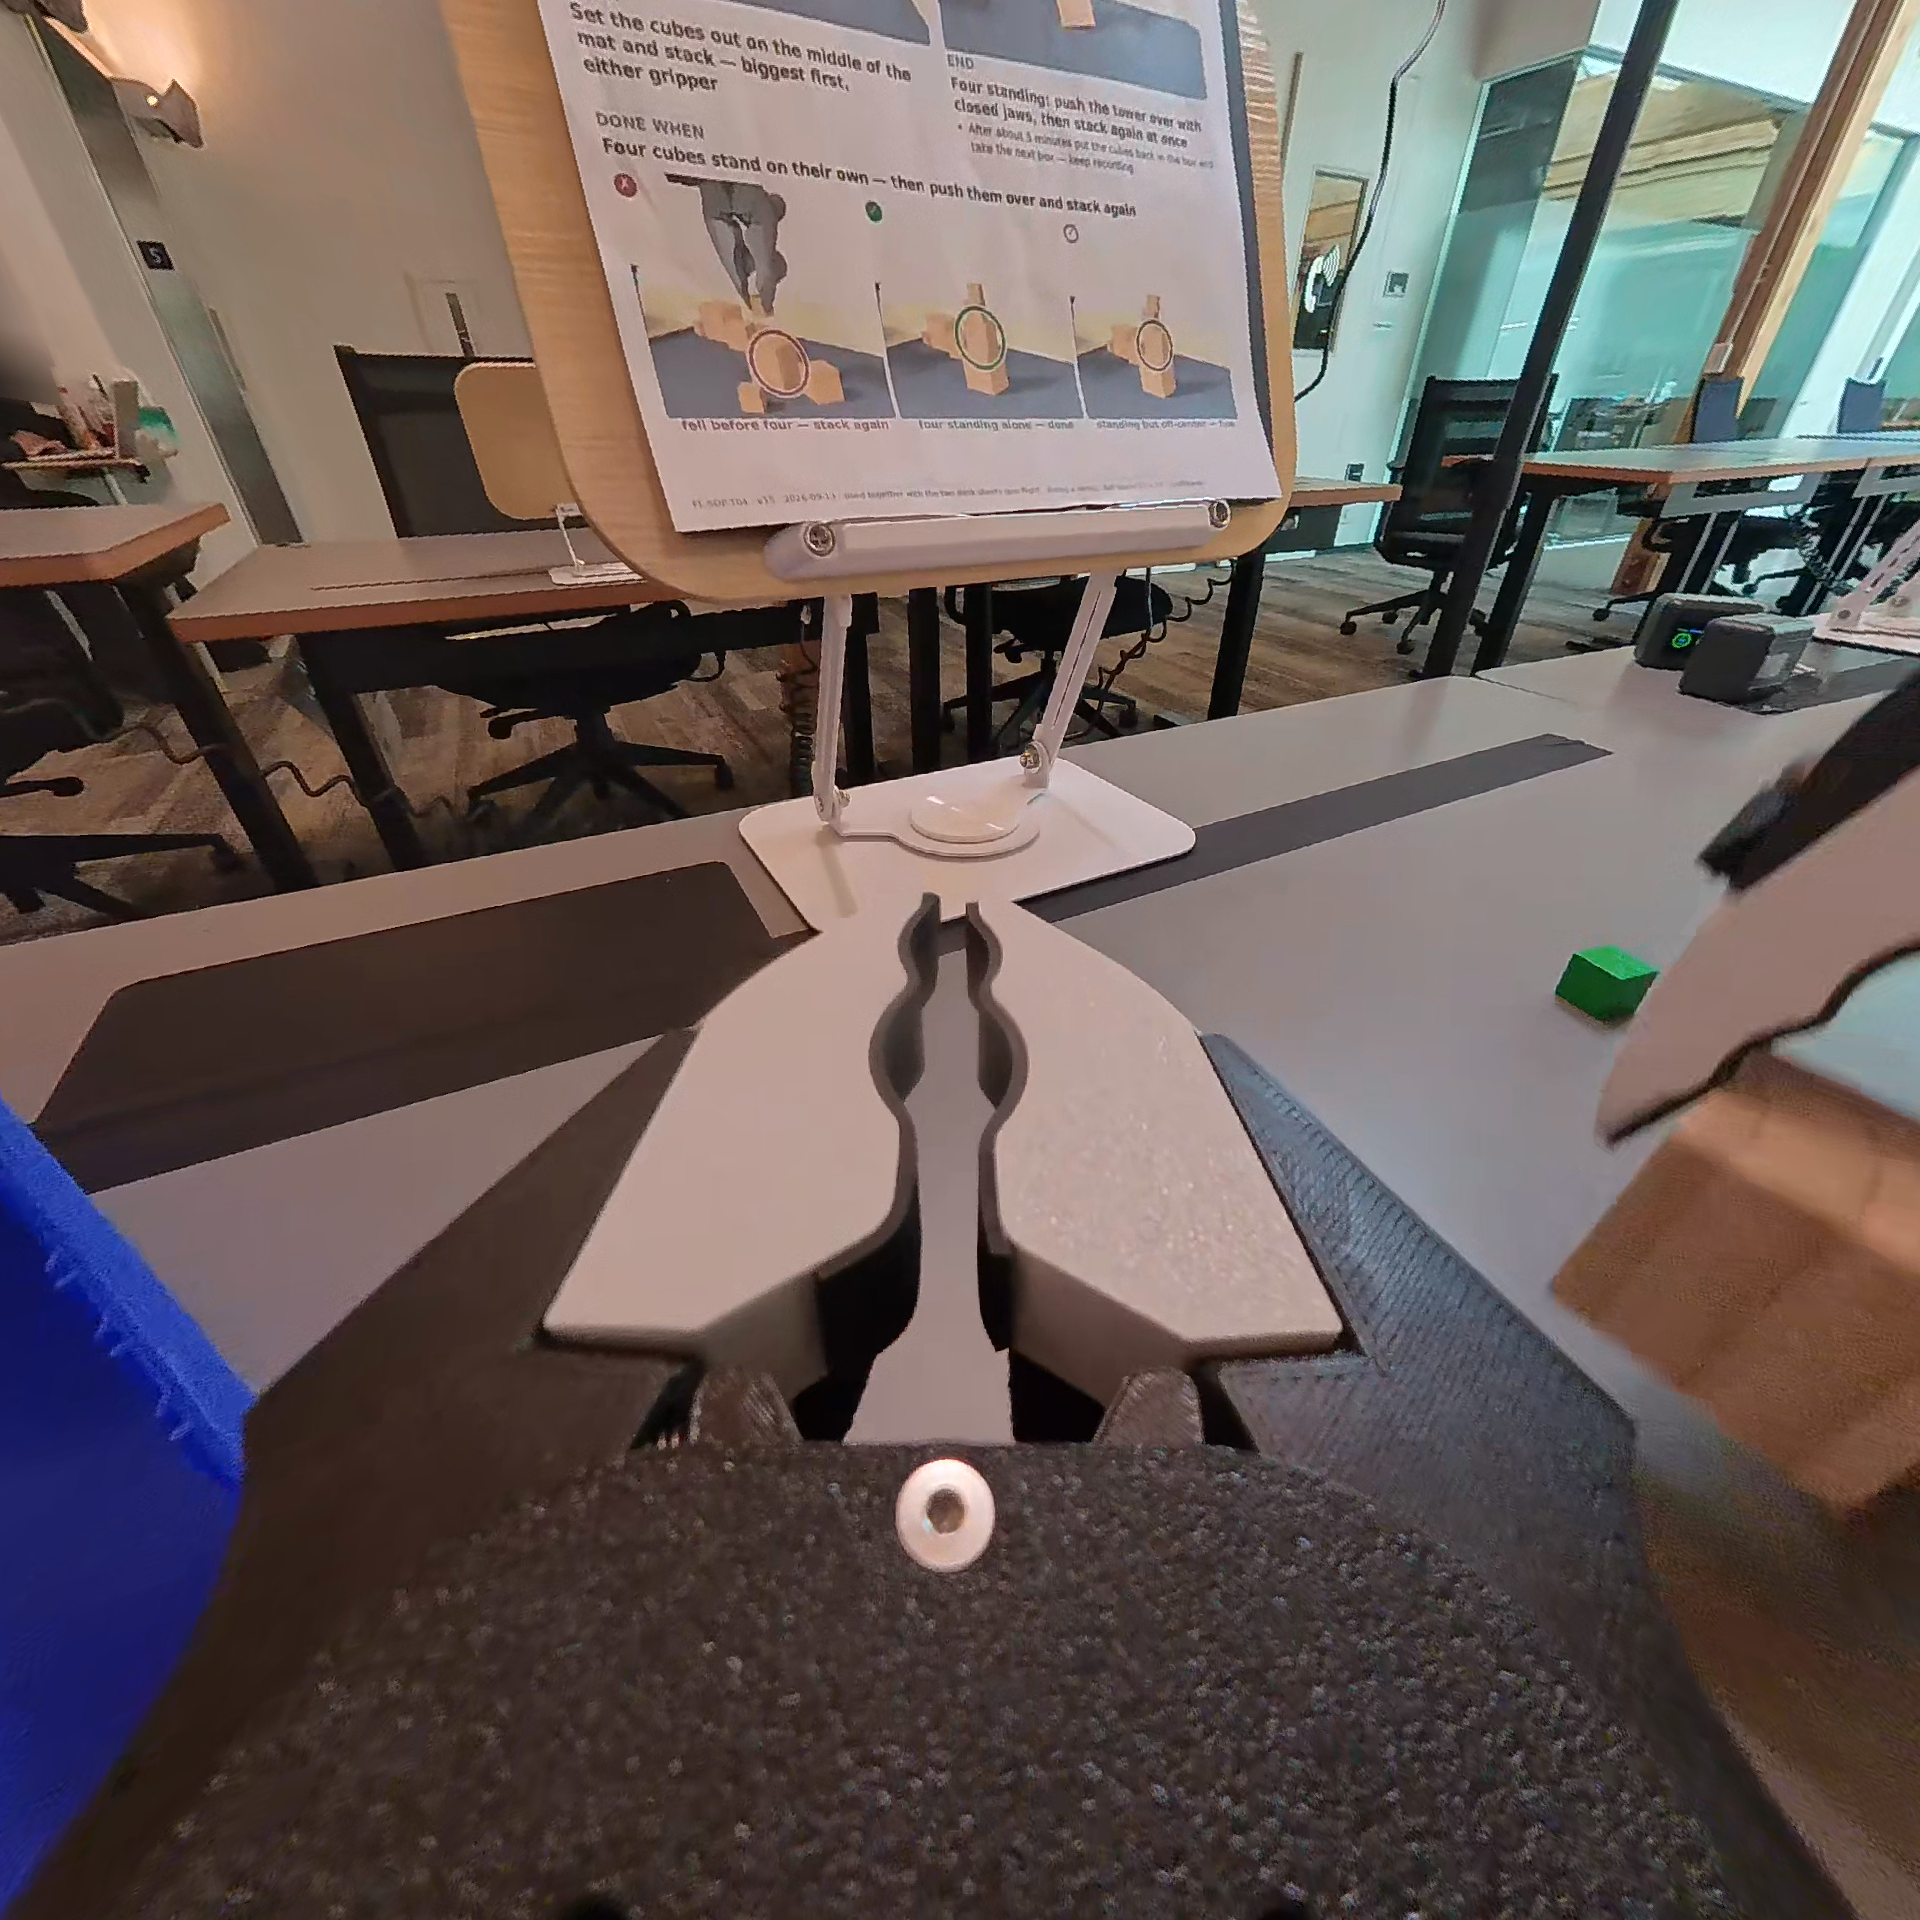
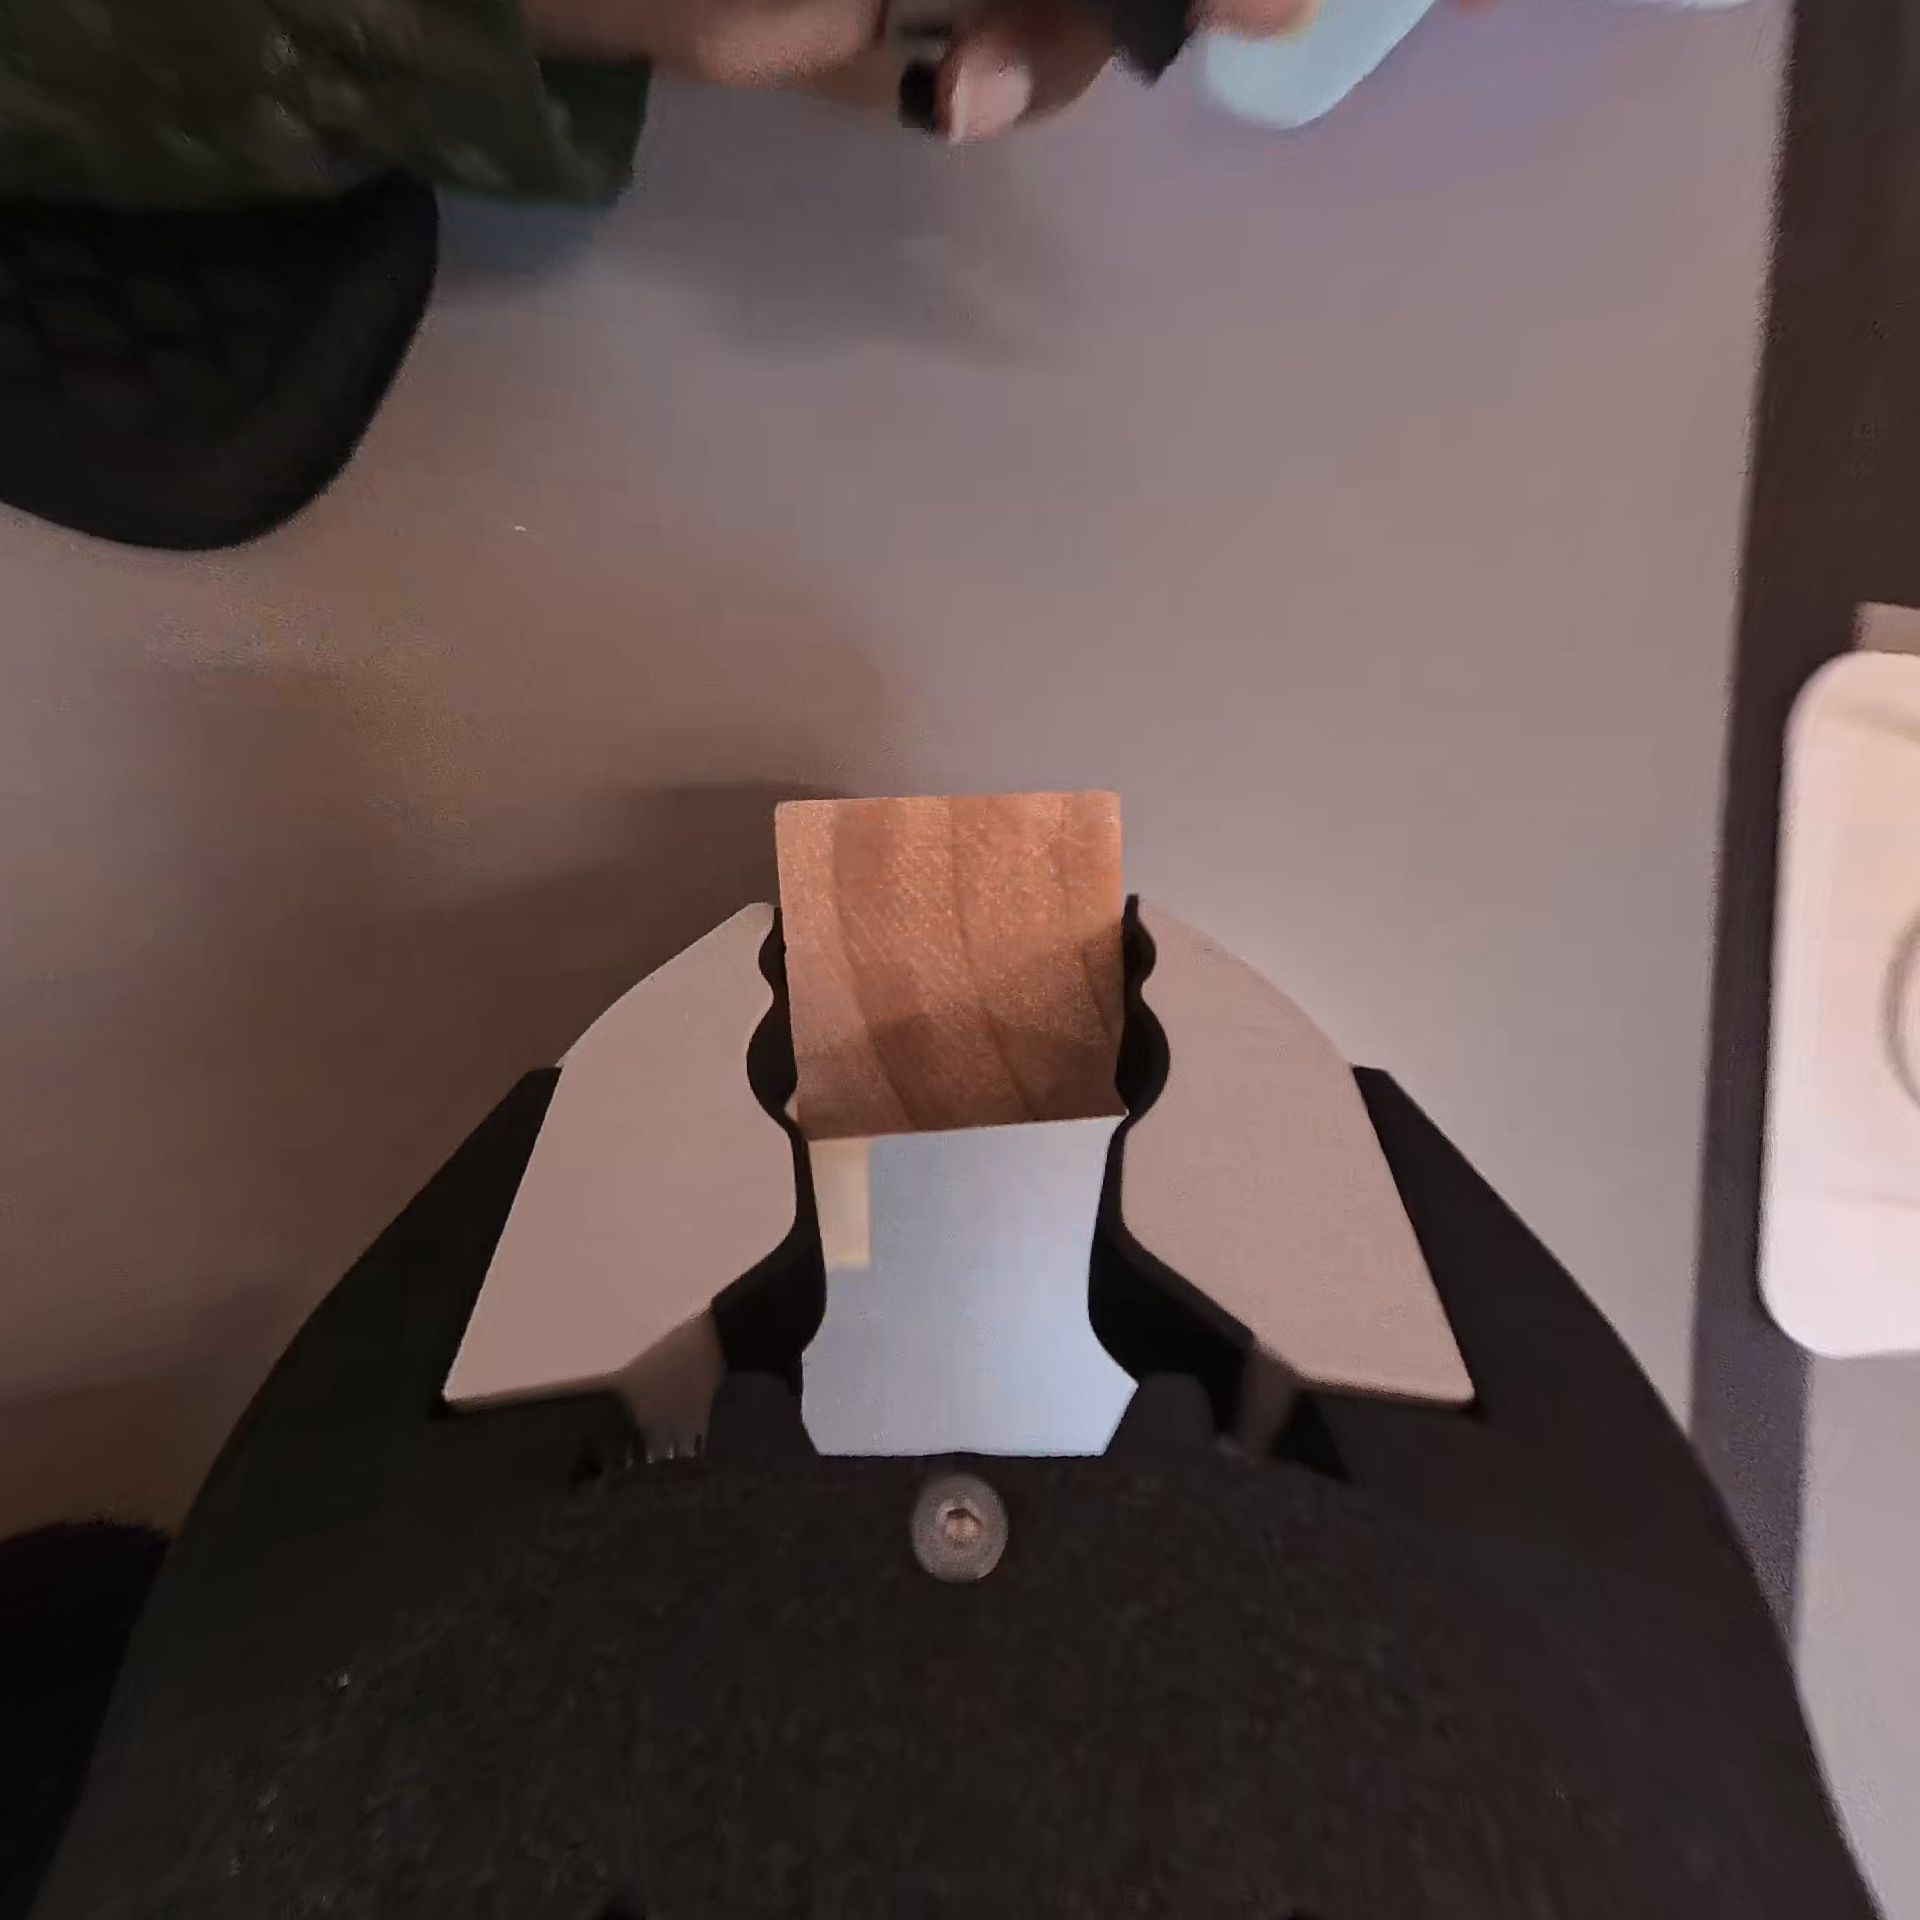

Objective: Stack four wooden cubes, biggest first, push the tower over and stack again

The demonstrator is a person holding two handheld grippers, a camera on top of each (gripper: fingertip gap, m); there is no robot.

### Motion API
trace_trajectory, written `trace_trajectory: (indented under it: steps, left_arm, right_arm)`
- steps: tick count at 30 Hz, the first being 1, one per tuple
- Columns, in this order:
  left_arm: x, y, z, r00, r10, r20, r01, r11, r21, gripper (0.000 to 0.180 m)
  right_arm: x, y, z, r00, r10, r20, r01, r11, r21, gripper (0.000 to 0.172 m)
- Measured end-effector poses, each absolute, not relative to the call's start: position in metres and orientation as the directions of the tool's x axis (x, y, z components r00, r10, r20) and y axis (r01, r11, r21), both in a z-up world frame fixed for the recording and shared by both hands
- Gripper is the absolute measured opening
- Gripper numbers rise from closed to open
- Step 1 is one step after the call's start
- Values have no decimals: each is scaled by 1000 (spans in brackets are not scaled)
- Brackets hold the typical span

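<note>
Right gripper (image 2: 951, 914): clamped on a plain wooden cube (image 2: 951, 935), both dark pads pressed flat against the cube's opposite sides, the block's far end standing out past the fingertips. It is held above the pale grey tabletop (image 2: 1247, 520); whether its underside touches the surface cannot be told. In the left wrist view the same cube (image 1: 1756, 1278) appears blurred at the right edge, under the other gripper's pale finger. Left gripper (image 1: 953, 912): jaws drawn narrow — a thin slit shows between the tips, with nothing between them. Its tips point toward the white base plate (image 1: 1101, 831) of a document stand (image 1: 904, 561), a wooden board carrying a printed instruction sheet (image 1: 914, 260). A dark strip (image 1: 1351, 810) runs across the tabletop beside the base plate, and a dark mat (image 1: 416, 997) lies to the left. A small green cube (image 1: 1605, 982) rests on the table to the right, well apart from the left gripper and near the right one. A blue edge (image 1: 94, 1403) — object not identifiable — fills the lower left. In the right wrist view a hand (image 2: 883, 52) and a dark green sleeve (image 2: 291, 94) show at the top.
</note>
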State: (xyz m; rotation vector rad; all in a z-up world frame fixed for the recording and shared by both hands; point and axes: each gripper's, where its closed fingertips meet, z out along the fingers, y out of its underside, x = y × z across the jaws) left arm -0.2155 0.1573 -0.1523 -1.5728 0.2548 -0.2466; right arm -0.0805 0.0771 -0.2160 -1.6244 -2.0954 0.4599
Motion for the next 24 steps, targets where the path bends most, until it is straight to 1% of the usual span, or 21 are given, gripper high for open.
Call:
trace_trajectory:
  steps: [2,4,6,10,14,16,19,21,24]
  left_arm:
    - [-215,158,-152,949,-316,3,-2,-17,-1000,4]
    - [-215,158,-153,948,-319,9,2,-21,-1000,4]
    - [-215,158,-152,947,-321,10,4,-20,-1000,3]
    - [-212,157,-153,940,-340,28,16,-40,-999,0]
    - [-213,157,-157,942,-334,24,8,-49,-999,0]
    - [-212,157,-158,942,-335,23,6,-49,-999,0]
    - [-211,156,-157,935,-352,32,18,-42,-999,0]
    - [-209,155,-156,930,-366,38,27,-36,-999,0]
    - [-205,154,-154,915,-400,50,43,-25,-999,0]
  right_arm:
    - [-64,89,-191,-182,971,154,816,237,-527,61]
    - [-37,107,-183,-153,969,194,842,231,-487,61]
    - [-6,117,-194,-136,973,186,877,205,-435,61]
    - [33,115,-231,-119,984,134,903,164,-398,61]
    - [37,108,-256,-136,984,112,899,170,-404,61]
    - [34,108,-260,-141,984,109,890,174,-422,61]
    - [32,109,-260,-134,985,112,885,170,-434,62]
    - [31,108,-254,-121,986,117,885,160,-437,73]
    - [20,97,-230,-121,985,121,857,165,-488,74]
